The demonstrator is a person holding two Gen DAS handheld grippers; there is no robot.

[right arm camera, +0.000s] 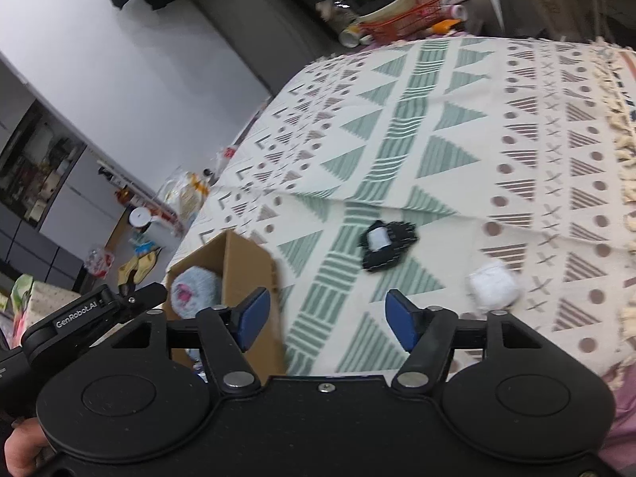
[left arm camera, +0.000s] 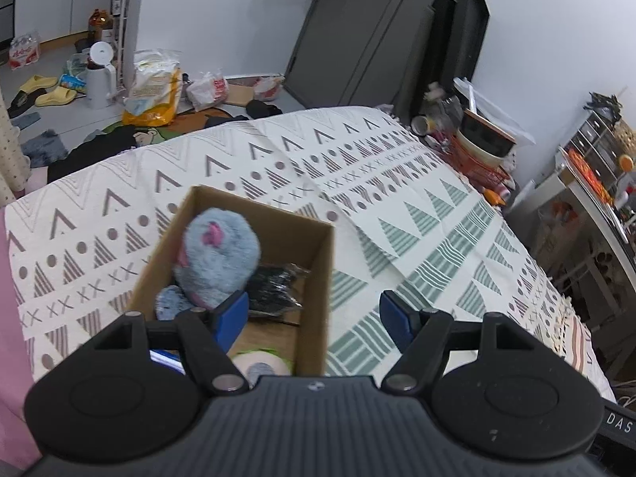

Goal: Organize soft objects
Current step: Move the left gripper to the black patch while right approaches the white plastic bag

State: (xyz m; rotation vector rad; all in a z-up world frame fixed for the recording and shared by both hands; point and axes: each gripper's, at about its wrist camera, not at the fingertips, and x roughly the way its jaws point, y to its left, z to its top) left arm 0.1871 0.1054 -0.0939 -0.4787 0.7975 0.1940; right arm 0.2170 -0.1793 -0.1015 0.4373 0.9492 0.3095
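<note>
"GenRobot.AI" read clearly on the black arm at nine o'clock of the right wrist view, and "DAS" showed at the left view's four o'clock edge. The blue plush toy (left arm camera: pixel 216 256) sat inside the cardboard box (left arm camera: pixel 318 278), a black wrapped bundle (left arm camera: pixel 278 288) beside it, both just past the left gripper (left arm camera: pixel 314 316), whose blue fingers stood wide apart and empty. The right gripper (right arm camera: pixel 328 318) was spread open too, holding nothing. At its twelve o'clock lay a black soft item with a white label (right arm camera: pixel 387 244); at two o'clock, a white fluffy ball (right arm camera: pixel 493 288). All rested on the patterned cloth (right arm camera: pixel 437 139). Beyond it, a cluttered floor and grey walls.
</note>
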